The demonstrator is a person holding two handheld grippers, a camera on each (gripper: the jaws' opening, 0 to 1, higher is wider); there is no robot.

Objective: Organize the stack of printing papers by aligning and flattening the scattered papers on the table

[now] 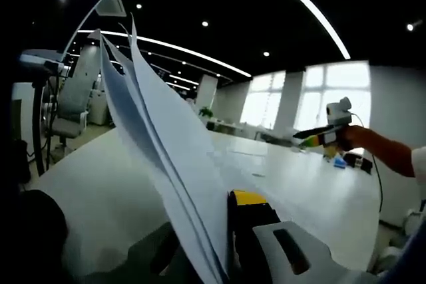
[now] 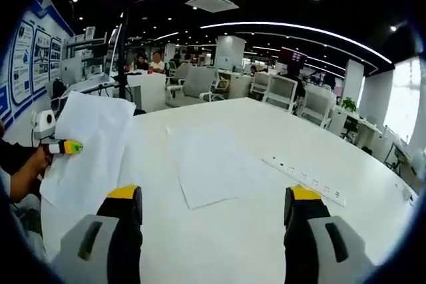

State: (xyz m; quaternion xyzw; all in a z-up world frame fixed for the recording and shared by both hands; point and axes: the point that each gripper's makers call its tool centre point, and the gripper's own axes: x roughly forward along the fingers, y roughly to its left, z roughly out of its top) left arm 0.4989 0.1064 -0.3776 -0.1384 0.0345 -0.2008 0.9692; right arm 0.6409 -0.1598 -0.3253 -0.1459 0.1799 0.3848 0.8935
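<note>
My left gripper (image 1: pixel 208 223) is shut on a few white sheets of paper (image 1: pixel 166 144), which stand up on edge and fan apart at the top. In the right gripper view the same held sheets (image 2: pixel 86 151) hang at the table's left edge, pinched by the left gripper (image 2: pixel 70 146) in a person's hand. More white sheets (image 2: pixel 213 163) lie flat in the middle of the white table (image 2: pixel 239 244). My right gripper (image 2: pixel 213 197) hovers above the table short of them, open, with nothing between its jaws. It also shows far right as the right gripper (image 1: pixel 313 136), held by a hand in an orange sleeve.
A white power strip (image 2: pixel 307 180) lies on the table right of the flat sheets. Office chairs (image 2: pixel 283 91) and desks stand beyond the far edge, with people seated further back. A chair (image 1: pixel 70 104) and a stand are past the table's left side.
</note>
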